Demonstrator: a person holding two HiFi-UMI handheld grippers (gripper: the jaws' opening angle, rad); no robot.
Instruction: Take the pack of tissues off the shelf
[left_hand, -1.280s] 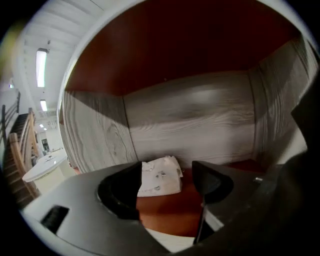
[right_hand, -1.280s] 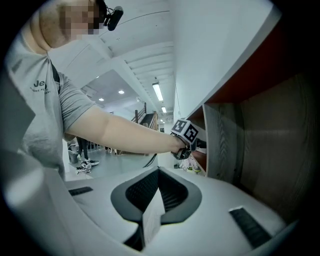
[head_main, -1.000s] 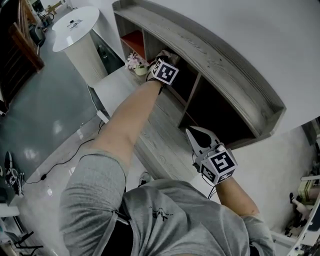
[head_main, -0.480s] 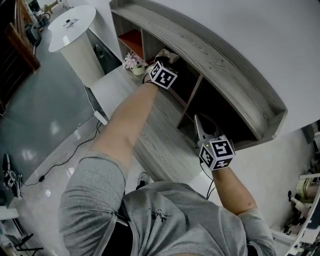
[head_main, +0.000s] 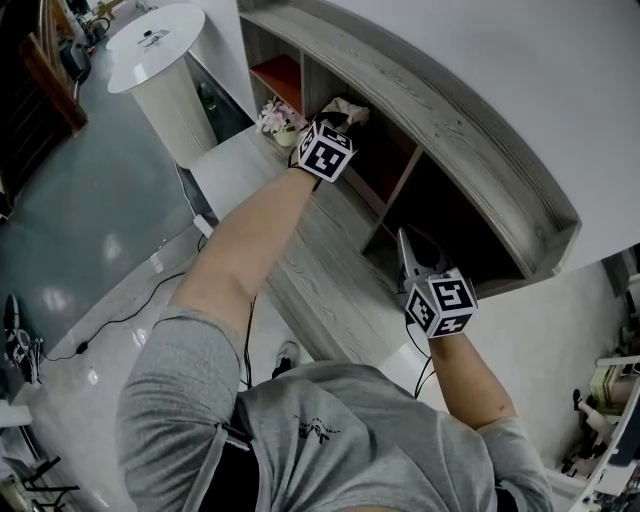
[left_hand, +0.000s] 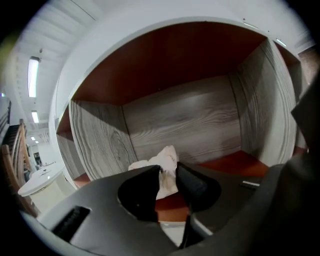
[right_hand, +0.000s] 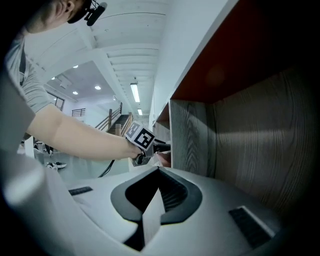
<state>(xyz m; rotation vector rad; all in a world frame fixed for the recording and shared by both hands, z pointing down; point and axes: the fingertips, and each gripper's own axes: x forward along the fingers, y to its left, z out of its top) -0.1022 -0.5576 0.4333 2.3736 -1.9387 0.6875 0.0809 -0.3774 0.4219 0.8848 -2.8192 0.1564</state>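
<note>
Two open-fronted compartments of the grey wood-grain shelf unit (head_main: 470, 130) face the tools, parted by an upright divider (head_main: 393, 190). The left compartment (left_hand: 190, 120) is wide and deep. At its mouth, above the red-brown floor, the crumpled white pack of tissues (left_hand: 162, 161) is pinched in the left tool (left_hand: 169, 175), whose jaws have just been closing onto it, arm stretched out. The right tool (right_hand: 159, 176), jaws together and empty, points at the dark neighbouring compartment (head_main: 450, 225).
</note>
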